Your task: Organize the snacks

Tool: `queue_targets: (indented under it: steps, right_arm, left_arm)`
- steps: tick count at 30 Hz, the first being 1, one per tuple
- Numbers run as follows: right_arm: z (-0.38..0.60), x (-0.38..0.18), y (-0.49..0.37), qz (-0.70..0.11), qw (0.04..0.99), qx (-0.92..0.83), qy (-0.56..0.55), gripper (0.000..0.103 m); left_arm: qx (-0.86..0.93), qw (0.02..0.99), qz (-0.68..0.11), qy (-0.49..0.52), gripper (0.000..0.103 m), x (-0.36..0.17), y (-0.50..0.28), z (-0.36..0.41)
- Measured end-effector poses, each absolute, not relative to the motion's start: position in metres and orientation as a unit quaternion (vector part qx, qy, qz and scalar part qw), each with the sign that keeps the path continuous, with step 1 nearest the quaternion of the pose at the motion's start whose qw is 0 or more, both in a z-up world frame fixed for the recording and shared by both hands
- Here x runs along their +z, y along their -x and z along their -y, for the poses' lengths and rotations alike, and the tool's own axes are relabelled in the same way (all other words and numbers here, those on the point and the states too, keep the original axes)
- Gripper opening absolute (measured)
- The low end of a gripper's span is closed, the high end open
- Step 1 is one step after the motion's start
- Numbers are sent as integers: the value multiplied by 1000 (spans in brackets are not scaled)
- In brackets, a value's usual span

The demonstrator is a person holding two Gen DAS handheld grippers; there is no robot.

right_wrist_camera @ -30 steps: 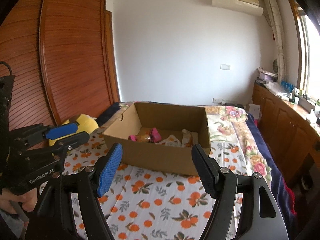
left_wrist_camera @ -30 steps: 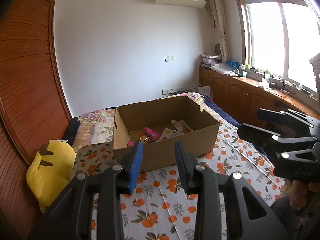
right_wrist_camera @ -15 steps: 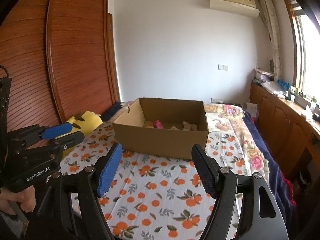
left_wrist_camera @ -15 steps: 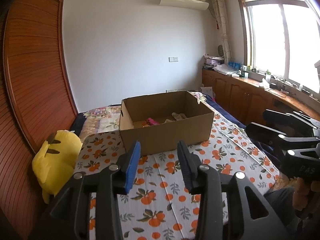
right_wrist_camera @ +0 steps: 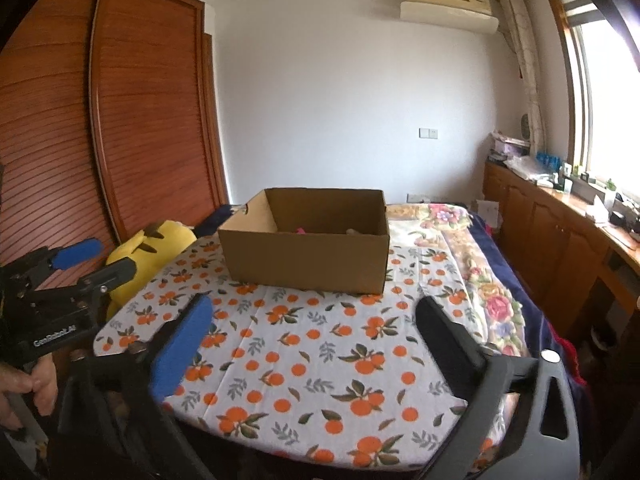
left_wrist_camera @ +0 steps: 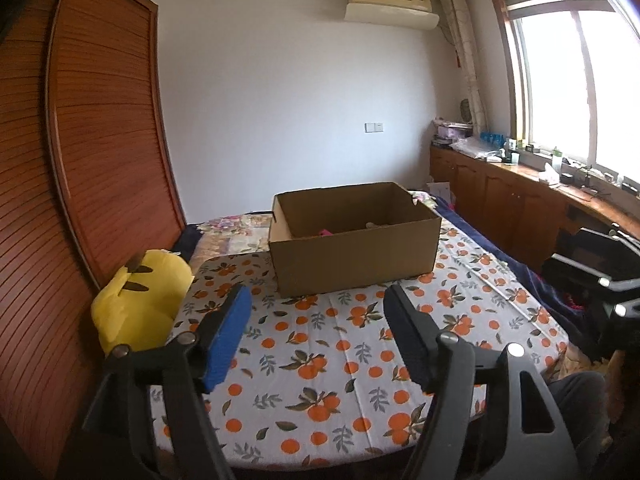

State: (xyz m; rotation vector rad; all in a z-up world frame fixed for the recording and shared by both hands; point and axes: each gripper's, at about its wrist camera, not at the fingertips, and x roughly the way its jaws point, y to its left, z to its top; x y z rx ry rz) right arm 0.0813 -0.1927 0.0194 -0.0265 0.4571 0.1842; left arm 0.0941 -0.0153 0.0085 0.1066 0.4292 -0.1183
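Note:
An open cardboard box (left_wrist_camera: 352, 248) stands on the orange-print cloth (left_wrist_camera: 320, 344) at the far side; it also shows in the right wrist view (right_wrist_camera: 308, 252). Snack packets lie inside, with only a pink tip (left_wrist_camera: 325, 232) and a pale one (right_wrist_camera: 354, 231) showing over the wall. My left gripper (left_wrist_camera: 318, 320) is open and empty, well short of the box. My right gripper (right_wrist_camera: 314, 320) is open and empty, also well back from the box. Each gripper shows at the edge of the other's view.
A yellow plush toy (left_wrist_camera: 140, 300) lies at the left edge of the cloth beside a wooden wardrobe (left_wrist_camera: 100, 160). A floral blanket (right_wrist_camera: 472, 264) lies to the right. Wooden cabinets (left_wrist_camera: 520, 208) under the window line the right wall.
Both grippers have pulled back and dropped lower, so the box looks farther and its contents are mostly hidden. The left jaws have opened wider.

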Motion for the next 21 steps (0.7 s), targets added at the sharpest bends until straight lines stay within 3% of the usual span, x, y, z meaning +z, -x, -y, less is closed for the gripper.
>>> queue_targets:
  steps: [10,21]
  right_arm:
    - [208,13,-65,-234,970,64,9,103]
    - [206,17,-54,-223,973,53,12,103]
  left_arm:
    - [-52,976,-211,-28,102,-3,-75,5]
    - [-38,976,-210,-33,103,-5,-64,2]
